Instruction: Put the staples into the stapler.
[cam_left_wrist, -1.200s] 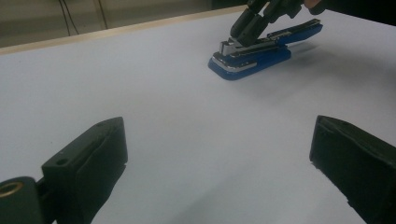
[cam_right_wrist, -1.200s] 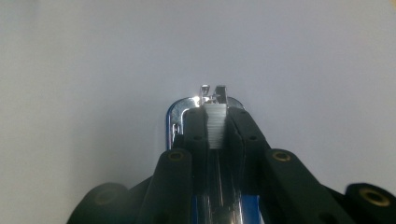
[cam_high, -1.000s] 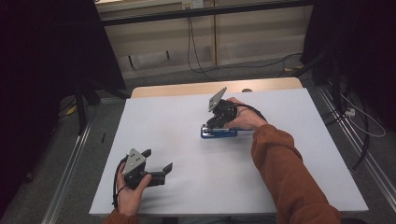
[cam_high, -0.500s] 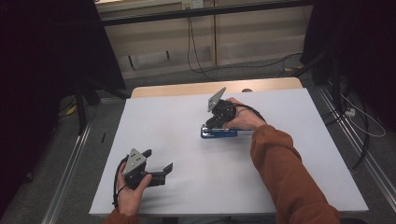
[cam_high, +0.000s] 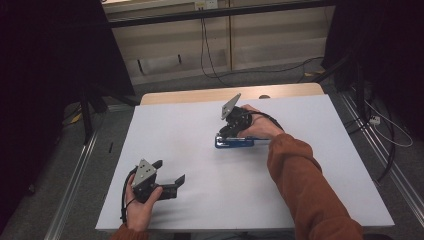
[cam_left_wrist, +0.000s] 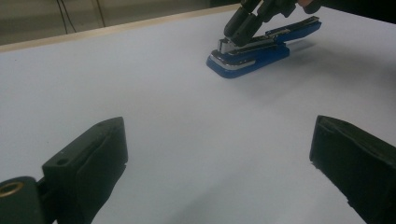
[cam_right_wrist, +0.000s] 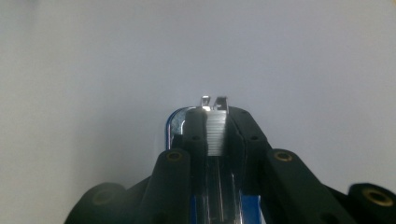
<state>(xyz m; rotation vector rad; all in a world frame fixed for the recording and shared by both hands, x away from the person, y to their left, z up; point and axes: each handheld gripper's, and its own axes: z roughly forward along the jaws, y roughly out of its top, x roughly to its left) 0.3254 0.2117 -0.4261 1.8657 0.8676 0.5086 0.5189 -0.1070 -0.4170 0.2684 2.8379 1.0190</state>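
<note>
Blue plastic and bright metal make up the stapler (cam_high: 234, 142), which lies flat on the white table (cam_high: 200, 130), a little beyond the table's middle and toward the person's right. In the high view the right gripper (cam_high: 223, 136) comes down on the stapler's left end from above and behind, tilted forward, with the right hand (cam_high: 257, 126) behind it and an orange-brown sleeve (cam_high: 305, 185) trailing to the lower edge. In the right gripper view its two black jaws stand close together, one on each side of the ribbed metal staple channel (cam_right_wrist: 216, 133), pinching it between the pads; the blue base (cam_right_wrist: 169, 128) curves out at the left of the jaws. In the left gripper view the same grip appears far off at the top, the jaws meeting the stapler's metal top near its rounded front. The left gripper (cam_high: 170, 175) rests near the table's front left edge, held by the left hand (cam_high: 140, 207), well apart from the stapler; its jaws are spread wide with bare table between them.
</note>
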